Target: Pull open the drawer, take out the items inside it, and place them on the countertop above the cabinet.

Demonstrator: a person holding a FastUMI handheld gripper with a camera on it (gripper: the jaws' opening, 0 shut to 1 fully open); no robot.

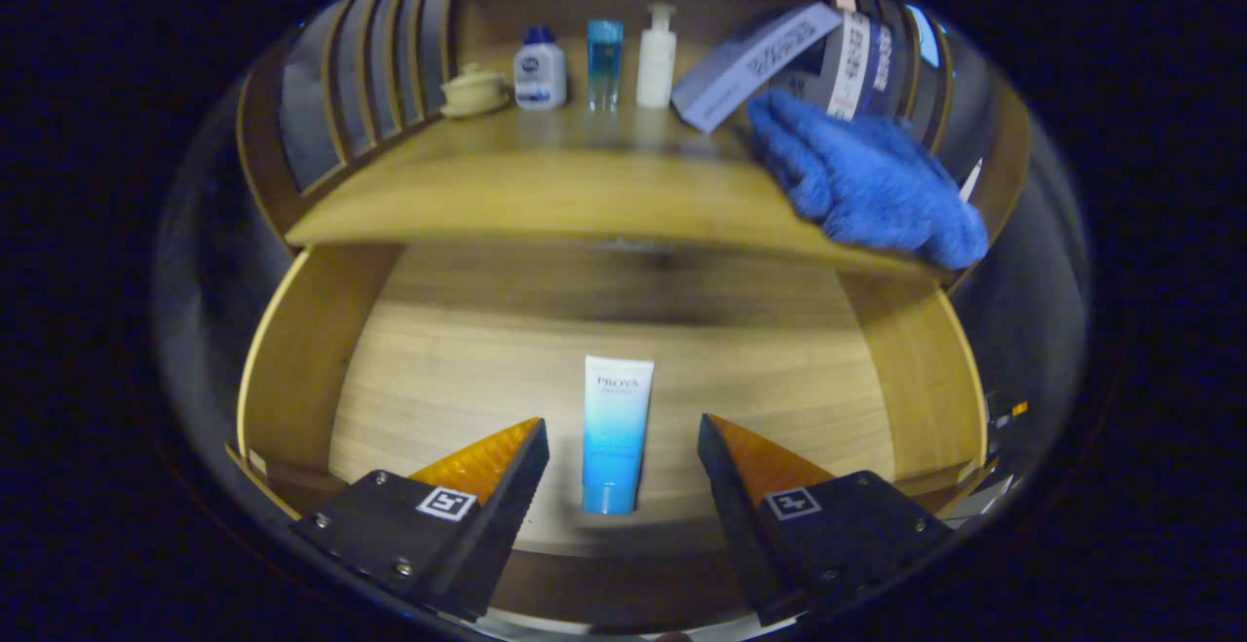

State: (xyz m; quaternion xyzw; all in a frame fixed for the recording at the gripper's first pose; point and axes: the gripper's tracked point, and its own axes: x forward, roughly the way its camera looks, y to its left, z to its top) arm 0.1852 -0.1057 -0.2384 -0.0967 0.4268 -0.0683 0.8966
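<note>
Between the spread fingers of the claw (623, 447), touching neither: a blue-and-white tube (614, 433), lying flat on the floor of the open drawer (292, 369), cap end toward the claw. Beyond the tube, bare drawer floor, then the countertop (507, 184). Far ahead on it, left to right: a small lidded pot (473, 90), a white bottle with blue cap (539, 70), a blue bottle (604, 62), a white pump bottle (657, 56). Ahead to the right: a tilted box (755, 62), just below it a blue cloth (867, 179).
</note>
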